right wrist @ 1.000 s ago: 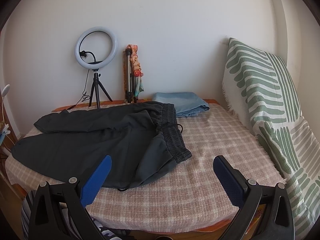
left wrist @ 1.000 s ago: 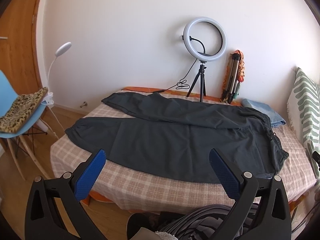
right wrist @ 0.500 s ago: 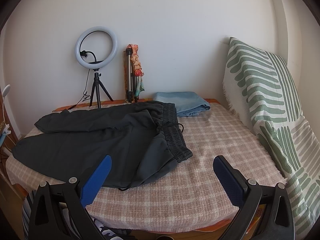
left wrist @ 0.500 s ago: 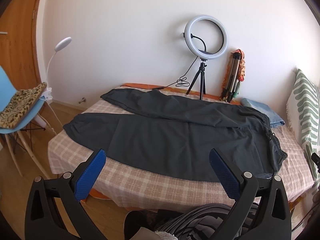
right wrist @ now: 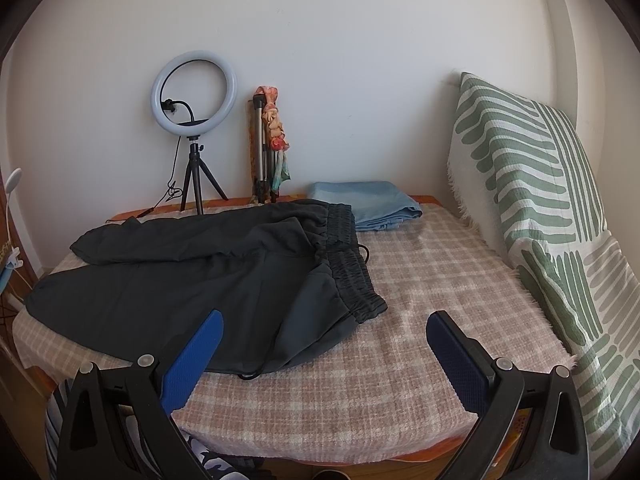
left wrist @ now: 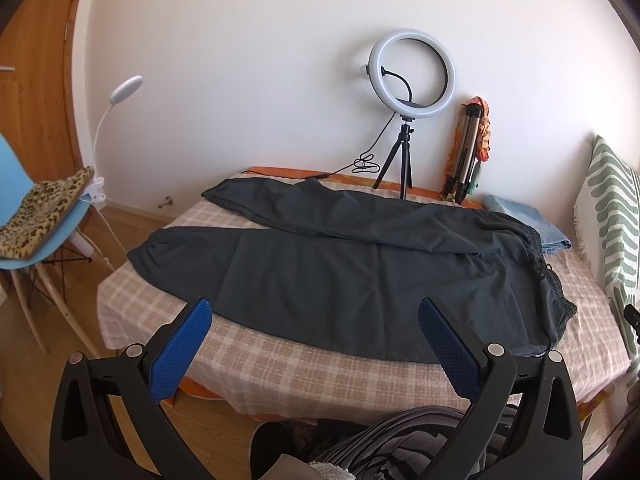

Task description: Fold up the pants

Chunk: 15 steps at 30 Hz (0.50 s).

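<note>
The left gripper [left wrist: 314,308] hangs in the air short of the near edge of the bed [left wrist: 320,372], its two blue-padded fingers [left wrist: 180,348] spread wide apart with nothing between them and nothing touching them. The right gripper [right wrist: 322,322] sits the same way on the waistband side of the bed, its fingers [right wrist: 456,354] also held wide apart, empty, and clear of the cloth. The dark grey pants [left wrist: 360,276] lie spread flat on the bed's checked pink cover [right wrist: 400,380]; the two legs run away from the waistband [right wrist: 352,276] toward the bed's left end, the far leg lying partly over the near one, and a drawstring end [right wrist: 250,376] trails out from under the near hem close to the bed's front edge. Beyond the pants, at the back of the bed against the wall, stand a ring light on a small tripod [left wrist: 410,92] and a folded tripod with a patterned cloth tied to it [right wrist: 270,148], with a folded light-blue cloth [right wrist: 368,204] just past the waistband. A green-striped cushion [right wrist: 540,200] leans at the bed's right end and is cut off by the frame edge. Off the bed's left end, a blue chair [left wrist: 36,240] carrying a leopard-print pad is partly out of frame. The striped fabric [left wrist: 400,444] under the left gripper, at the bottom of its view, is too cropped to identify.
</note>
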Motion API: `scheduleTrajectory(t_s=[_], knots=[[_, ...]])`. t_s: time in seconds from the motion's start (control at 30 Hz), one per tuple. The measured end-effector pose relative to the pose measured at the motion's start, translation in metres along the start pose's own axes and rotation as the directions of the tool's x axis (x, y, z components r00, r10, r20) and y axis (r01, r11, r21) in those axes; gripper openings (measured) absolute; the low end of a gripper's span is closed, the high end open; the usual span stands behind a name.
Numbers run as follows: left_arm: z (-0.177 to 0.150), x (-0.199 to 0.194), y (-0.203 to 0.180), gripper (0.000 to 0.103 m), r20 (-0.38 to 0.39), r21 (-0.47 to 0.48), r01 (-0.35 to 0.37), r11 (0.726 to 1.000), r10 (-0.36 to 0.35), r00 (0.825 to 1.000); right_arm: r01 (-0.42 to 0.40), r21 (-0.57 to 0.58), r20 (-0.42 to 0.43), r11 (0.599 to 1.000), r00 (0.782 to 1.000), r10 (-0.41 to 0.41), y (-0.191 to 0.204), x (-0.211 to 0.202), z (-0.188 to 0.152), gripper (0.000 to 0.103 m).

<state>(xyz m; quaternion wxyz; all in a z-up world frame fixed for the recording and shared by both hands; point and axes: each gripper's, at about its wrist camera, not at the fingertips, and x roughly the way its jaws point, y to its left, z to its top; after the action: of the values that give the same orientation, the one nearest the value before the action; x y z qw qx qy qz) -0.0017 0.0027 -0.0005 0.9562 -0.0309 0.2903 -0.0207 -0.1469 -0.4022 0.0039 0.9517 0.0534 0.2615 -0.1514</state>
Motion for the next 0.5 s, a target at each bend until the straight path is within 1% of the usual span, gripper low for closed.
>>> scheduleTrajectory(t_s=[0.07, 0.1, 0.37, 0.4, 0.5], knots=[[-0.0004, -0.0001, 0.0016, 0.103, 0.001, 0.003, -0.001, 1.0, 0.001, 1.0, -0.001, 0.0, -0.001, 1.0, 1.0, 0.001, -0.0003, -0.0001, -0.0002, 0.103], [0.0006, 0.0001, -0.0044, 0.103, 0.002, 0.004, -0.003, 1.0, 0.003, 1.0, -0.001, -0.001, -0.001, 1.0, 1.0, 0.001, -0.0002, 0.0001, -0.0001, 0.103], [0.0007, -0.0005, 0.0026, 0.103, 0.008, 0.009, -0.015, 1.0, 0.015, 1.0, -0.004, -0.002, -0.002, 1.0, 1.0, 0.004, -0.0005, 0.0003, -0.0011, 0.103], [0.001, -0.0001, -0.0029, 0.103, 0.008, 0.012, -0.017, 1.0, 0.017, 1.0, -0.004, -0.002, -0.001, 1.0, 1.0, 0.004, -0.0004, 0.0003, -0.0012, 0.103], [0.0011, -0.0003, -0.0014, 0.103, 0.011, 0.013, -0.021, 1.0, 0.021, 1.0, -0.004, -0.002, -0.001, 1.0, 1.0, 0.004, -0.0003, 0.0001, -0.0011, 0.103]])
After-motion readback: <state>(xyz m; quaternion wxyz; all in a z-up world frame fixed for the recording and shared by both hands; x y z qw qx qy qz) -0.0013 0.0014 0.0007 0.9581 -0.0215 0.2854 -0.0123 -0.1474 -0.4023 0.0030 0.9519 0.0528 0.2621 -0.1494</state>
